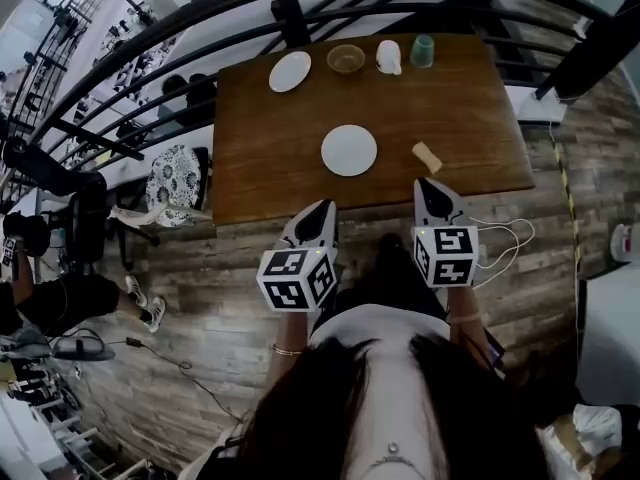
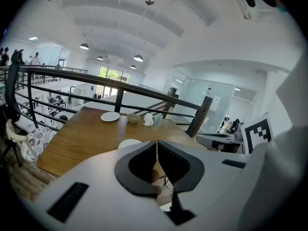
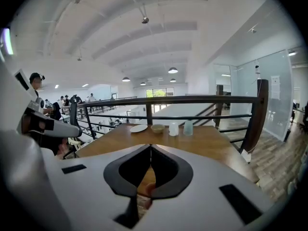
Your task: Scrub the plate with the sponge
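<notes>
While left hand-held gripper (image 1: 325, 206) and right hand-held gripper (image 1: 431, 184) hover closed, wooden table (image 1: 270, 158) abuts black railing (image 1: 290, 16).

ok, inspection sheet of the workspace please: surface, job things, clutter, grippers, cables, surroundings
Surface: wooden table, bare wood, no spill seen.
Job's things: plate at mid-table, looks empty; sponge to its right, apart from it.
Clutter: second plate, bowl, white mug and pale green cup in a row along the far edge.
Grippers: left gripper and right gripper both shut and empty, at the near edge, short of the plate.
Cables: white cable loops beside the right gripper; black cable on the floor.
Surroundings: black railing behind the table; patterned chair at its left; person seated further left.
</notes>
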Tool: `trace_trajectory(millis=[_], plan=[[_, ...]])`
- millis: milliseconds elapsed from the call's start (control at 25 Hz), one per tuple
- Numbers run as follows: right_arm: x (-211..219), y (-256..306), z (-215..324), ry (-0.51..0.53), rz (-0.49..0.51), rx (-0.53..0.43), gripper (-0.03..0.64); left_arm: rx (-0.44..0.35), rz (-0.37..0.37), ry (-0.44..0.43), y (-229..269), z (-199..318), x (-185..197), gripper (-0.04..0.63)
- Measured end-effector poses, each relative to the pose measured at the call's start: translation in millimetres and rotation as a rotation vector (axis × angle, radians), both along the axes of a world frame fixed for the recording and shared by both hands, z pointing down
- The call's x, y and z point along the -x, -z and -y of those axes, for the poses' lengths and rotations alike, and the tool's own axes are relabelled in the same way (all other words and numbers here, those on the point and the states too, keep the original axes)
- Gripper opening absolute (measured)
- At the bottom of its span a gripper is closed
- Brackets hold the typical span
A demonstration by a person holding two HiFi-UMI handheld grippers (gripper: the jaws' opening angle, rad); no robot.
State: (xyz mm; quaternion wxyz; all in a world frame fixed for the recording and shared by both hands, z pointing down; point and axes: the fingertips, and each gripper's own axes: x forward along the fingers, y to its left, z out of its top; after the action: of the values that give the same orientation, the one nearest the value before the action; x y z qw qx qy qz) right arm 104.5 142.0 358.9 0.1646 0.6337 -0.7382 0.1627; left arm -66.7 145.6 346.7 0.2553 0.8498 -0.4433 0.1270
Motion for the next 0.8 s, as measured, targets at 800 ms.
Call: trace_trajectory(millis=[800], plan=[[-62, -81, 49, 0.043, -0.069, 0.185, 0.041, 0.091, 0.028, 0.008, -41, 51, -42, 0.02]])
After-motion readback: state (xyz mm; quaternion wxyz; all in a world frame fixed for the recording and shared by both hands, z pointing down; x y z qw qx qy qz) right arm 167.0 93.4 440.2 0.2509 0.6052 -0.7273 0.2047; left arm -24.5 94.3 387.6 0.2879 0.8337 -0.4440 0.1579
